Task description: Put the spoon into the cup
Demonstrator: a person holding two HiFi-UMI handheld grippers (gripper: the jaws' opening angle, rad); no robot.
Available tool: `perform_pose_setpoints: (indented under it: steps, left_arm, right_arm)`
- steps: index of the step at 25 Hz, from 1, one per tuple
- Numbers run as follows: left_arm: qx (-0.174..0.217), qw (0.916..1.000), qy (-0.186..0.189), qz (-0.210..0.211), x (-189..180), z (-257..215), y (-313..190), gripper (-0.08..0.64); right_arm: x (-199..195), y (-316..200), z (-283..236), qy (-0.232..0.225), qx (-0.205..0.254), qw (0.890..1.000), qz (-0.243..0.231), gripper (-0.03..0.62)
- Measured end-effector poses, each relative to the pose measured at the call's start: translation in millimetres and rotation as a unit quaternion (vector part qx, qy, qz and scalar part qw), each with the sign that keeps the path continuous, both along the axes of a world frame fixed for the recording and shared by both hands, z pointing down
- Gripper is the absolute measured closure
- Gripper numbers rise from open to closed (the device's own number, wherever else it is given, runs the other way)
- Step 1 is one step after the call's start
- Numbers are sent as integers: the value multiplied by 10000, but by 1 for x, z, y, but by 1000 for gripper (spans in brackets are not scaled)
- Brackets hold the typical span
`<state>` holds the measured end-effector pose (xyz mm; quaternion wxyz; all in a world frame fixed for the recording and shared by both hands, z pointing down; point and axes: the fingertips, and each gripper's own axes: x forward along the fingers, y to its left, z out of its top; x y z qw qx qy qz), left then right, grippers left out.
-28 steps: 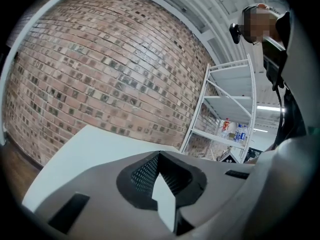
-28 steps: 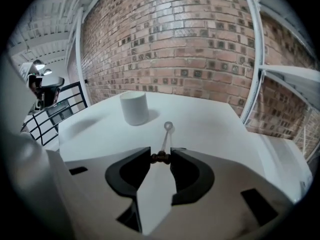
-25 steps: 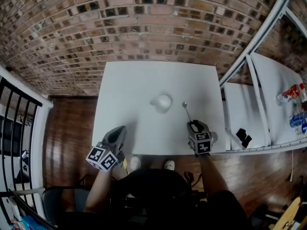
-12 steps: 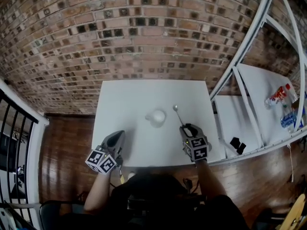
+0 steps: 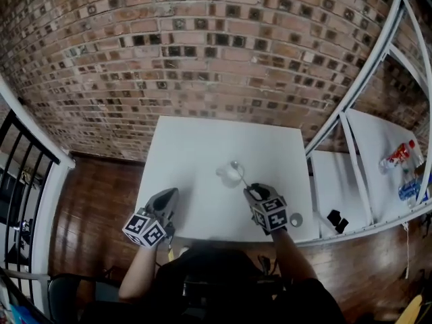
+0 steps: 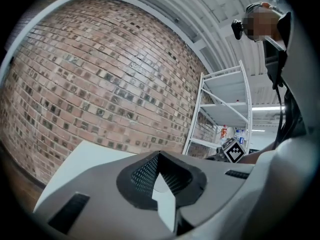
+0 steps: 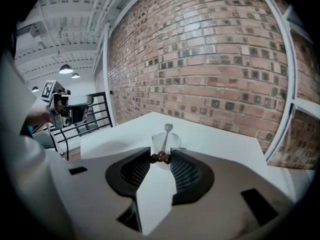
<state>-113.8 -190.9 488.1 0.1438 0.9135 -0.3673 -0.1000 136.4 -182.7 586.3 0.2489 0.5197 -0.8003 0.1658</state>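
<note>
A small translucent white cup point(image 5: 226, 175) stands near the middle of the white table point(image 5: 196, 147). My right gripper point(image 5: 252, 190) is shut on the brown end of a metal spoon point(image 5: 237, 172), which is lifted off the table. The spoon slants away from the jaws, its bowl above the cup's rim. The right gripper view has the handle end pinched at the tips point(image 7: 161, 157), the spoon point(image 7: 165, 138) rising in front of the cup point(image 7: 172, 145). My left gripper point(image 5: 168, 194) hovers at the table's near left edge, its jaws point(image 6: 159, 155) closed together with nothing held.
A white shelving rack point(image 5: 351, 123) stands right of the table, with bottles point(image 5: 397, 156) and a small dark object point(image 5: 334, 218) on it. A brick wall point(image 5: 202, 52) runs behind the table. A black railing point(image 5: 20, 174) is at the left, over wooden floor.
My right gripper has carried the spoon up and leftward, from beside the cup to over its rim. The left gripper has risen slightly. The head view has shifted.
</note>
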Motion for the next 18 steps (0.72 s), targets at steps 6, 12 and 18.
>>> perform_pose_setpoints:
  steps: [6,12,18]
  left_arm:
    - [-56,9998,47,-164,-12,5,4,557]
    - [-56,9995,102,-278,-21,6,3,555]
    - [-44,9993,121,-340,-27,4,1,555]
  right_arm:
    - [-5,-4,18,137,-493,9986,-162,460]
    - [-7,-12,25,273,-698,9971,-134,460]
    - [-11,-25,26,304,-785,9963,-180,460]
